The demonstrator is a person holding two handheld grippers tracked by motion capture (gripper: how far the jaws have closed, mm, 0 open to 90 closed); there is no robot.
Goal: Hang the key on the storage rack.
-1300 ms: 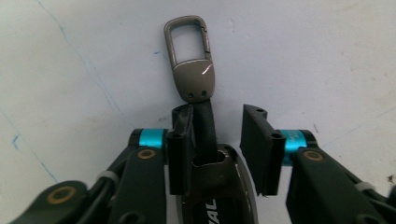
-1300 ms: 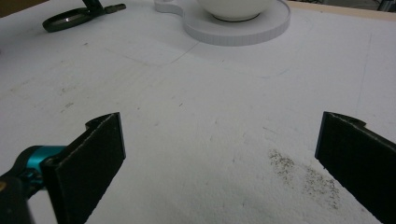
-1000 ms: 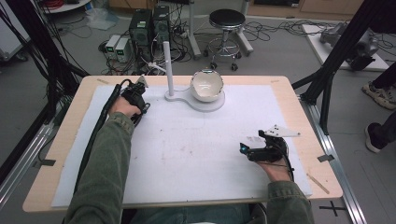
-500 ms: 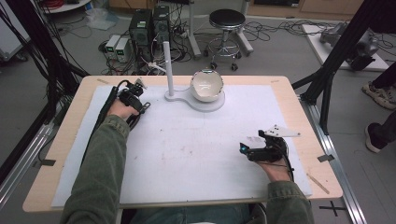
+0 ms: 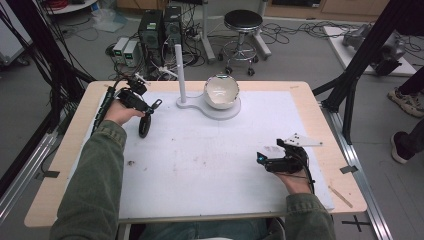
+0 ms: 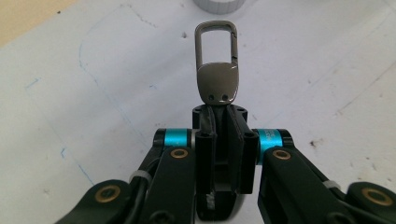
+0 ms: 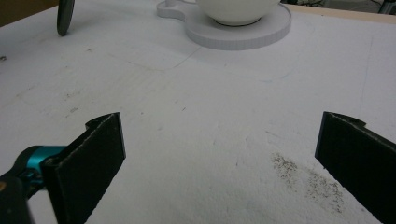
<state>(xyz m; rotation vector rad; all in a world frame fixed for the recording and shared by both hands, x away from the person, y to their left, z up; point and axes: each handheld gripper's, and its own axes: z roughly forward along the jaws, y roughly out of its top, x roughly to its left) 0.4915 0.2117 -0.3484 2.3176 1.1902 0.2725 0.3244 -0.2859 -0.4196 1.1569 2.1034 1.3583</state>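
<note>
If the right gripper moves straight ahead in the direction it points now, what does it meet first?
Probably the round white stand base under the white bowl. The right gripper, jaws open, points across the bare white table mat toward it, with nothing between. Depth is hard to judge, and it may pass slightly to one side.

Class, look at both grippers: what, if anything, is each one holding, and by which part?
The left gripper is shut on a keychain strap, gripping it just below its metal clasp. The right gripper stands open, holding nothing.
</note>
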